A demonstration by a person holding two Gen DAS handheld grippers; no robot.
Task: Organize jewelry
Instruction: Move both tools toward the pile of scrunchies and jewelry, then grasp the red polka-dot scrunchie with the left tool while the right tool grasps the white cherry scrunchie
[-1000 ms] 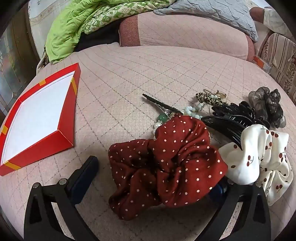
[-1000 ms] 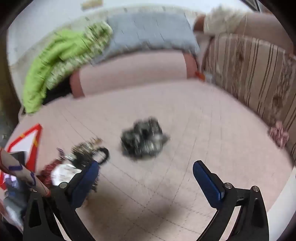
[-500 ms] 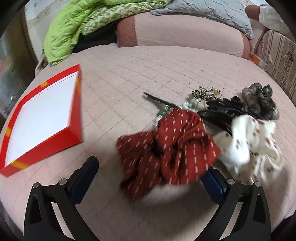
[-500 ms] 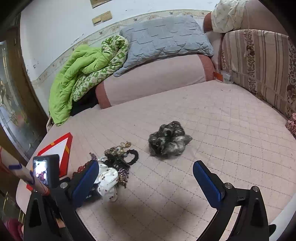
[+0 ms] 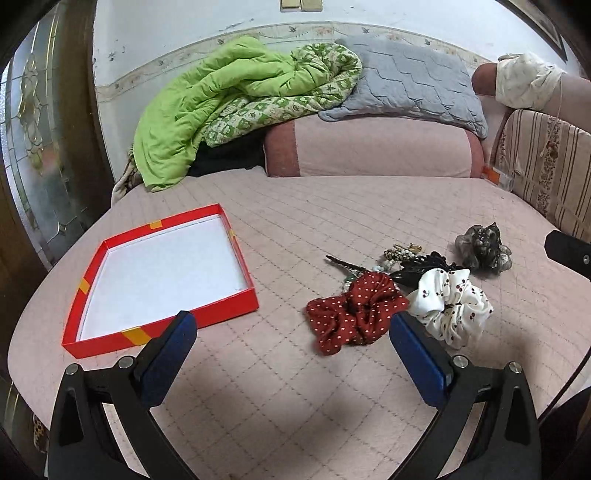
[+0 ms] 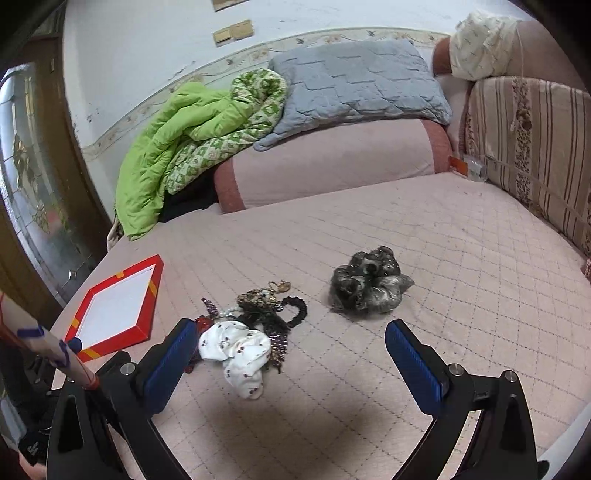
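Fabric soft, light: red dotted scrunchie lower right of centre, beside white scrunchie; pinch bunched fold. Red box left. Left gripper, right gripper both wide, empty.

Pink quilted bed, white wall — green quilt, grey pillow

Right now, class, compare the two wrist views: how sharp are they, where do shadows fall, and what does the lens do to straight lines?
Left wrist view: sharp; soft shadow on the quilted bed cover below the open left gripper; red tray edges bow. Right wrist view: equally sharp; a similar shadow below the open right gripper; wall border curves, corners vignette black.
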